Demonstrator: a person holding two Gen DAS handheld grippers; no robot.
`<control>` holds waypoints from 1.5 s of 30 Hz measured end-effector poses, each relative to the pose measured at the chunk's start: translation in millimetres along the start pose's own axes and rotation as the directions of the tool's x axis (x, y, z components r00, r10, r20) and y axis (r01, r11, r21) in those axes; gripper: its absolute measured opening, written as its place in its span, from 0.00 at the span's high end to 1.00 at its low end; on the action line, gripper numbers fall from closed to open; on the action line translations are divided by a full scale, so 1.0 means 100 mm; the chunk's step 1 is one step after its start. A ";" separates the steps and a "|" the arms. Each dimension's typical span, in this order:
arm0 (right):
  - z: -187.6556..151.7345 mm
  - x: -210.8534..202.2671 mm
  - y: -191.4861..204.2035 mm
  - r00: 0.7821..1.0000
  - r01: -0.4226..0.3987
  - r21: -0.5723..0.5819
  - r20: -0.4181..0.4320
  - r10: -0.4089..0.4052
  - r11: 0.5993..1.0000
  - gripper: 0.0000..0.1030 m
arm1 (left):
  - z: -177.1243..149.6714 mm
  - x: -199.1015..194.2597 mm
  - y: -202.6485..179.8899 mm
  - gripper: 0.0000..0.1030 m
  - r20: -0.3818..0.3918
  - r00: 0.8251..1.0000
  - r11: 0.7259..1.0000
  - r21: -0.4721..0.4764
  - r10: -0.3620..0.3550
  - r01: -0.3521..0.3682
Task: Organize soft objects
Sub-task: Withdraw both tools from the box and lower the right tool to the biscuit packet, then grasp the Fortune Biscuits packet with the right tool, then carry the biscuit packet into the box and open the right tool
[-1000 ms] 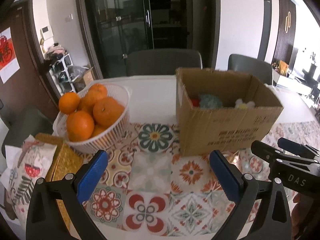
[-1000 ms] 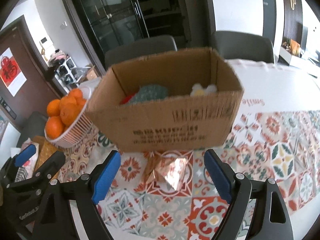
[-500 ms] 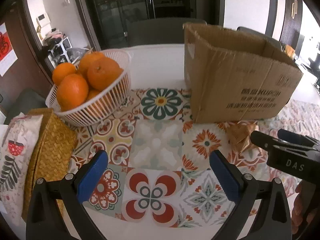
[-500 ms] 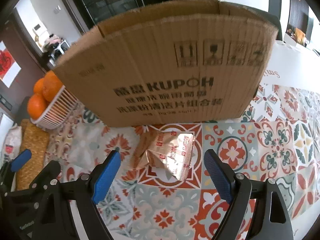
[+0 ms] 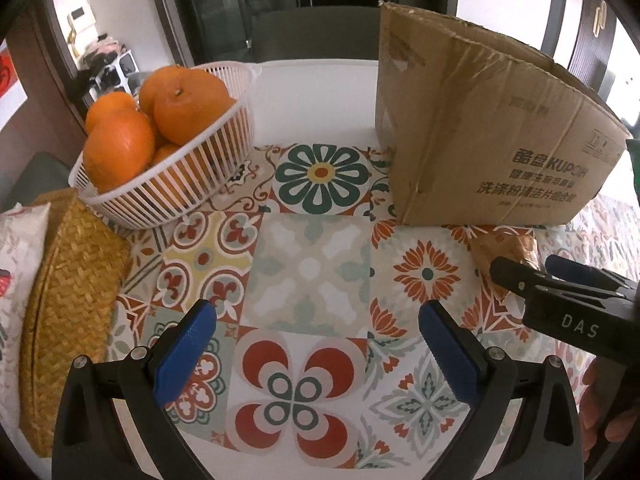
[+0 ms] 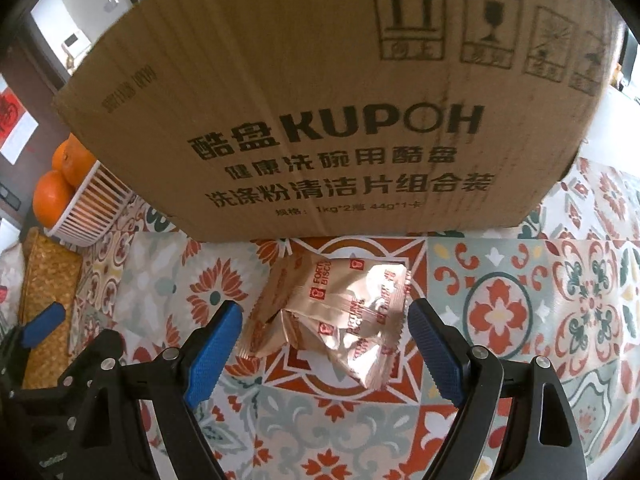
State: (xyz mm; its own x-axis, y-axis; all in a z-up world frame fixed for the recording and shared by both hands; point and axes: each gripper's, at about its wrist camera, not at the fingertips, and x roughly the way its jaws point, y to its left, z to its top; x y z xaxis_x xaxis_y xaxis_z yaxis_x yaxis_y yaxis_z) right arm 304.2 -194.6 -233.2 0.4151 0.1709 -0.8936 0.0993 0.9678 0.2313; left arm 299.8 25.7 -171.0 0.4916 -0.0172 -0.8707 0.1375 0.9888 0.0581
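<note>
My right tongs [image 6: 324, 344] are spread wide with nothing between the blue pads [image 6: 212, 350], poised low over the biscuit packets [image 6: 340, 316]. These are shiny pale-gold wrappers with red print, a small heap of two or three; I cannot tell the exact count. The heap lies on the patterned cloth [image 6: 520, 300] just in front of the cardboard box [image 6: 320, 100], close to its printed front wall, though I cannot tell whether they touch. The pads stand on either side of the heap's near end without pressing it.

My left tongs [image 5: 316, 354] are also wide apart and hold nothing. They hang over the tiled-pattern cloth [image 5: 308, 272] on the counter, to the left of the box [image 5: 480, 132] and nearer me than its front corner. From this side I see the right tongs [image 5: 560, 280] reaching in front of the box, with the packets [image 5: 508, 246] partly hidden behind their dark finger.

Well to the left of the box stands a white slatted basket [image 5: 168, 196] piled with oranges [image 5: 184, 104]. Nearer me than the basket, farther left from the box, lies a woven straw tray [image 5: 68, 300] with a printed cloth bag [image 5: 16, 264] beside it. Beyond the box, a dark chair back [image 5: 312, 36] and glass cabinet doors [image 5: 248, 4] close off the room.
</note>
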 end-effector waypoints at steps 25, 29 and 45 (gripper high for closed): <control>-0.10 -0.03 0.07 0.999 0.023 -0.042 0.034 -0.021 0.999 0.52 | -0.02 0.14 -0.10 0.98 -0.035 0.990 0.990 -0.033 -0.137 0.135; -0.11 -0.20 0.02 0.998 0.014 -0.028 0.056 -0.012 1.000 0.52 | 0.02 -0.01 -0.15 0.98 -0.002 0.989 0.989 -0.024 -0.148 0.147; -0.05 -1.10 -0.07 0.982 0.014 -0.026 0.188 -0.009 1.000 0.52 | 0.25 -0.71 -0.34 0.98 0.140 0.966 0.976 0.032 -0.217 0.215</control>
State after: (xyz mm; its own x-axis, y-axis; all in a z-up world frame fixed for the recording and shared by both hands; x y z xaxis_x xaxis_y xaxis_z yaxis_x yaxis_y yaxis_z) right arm 253.7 -219.0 -138.7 0.5769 0.1242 -0.8073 0.0818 0.9746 0.2084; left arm 282.0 -10.9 -99.1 0.5652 -0.2523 -0.7854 0.2675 0.9567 -0.1148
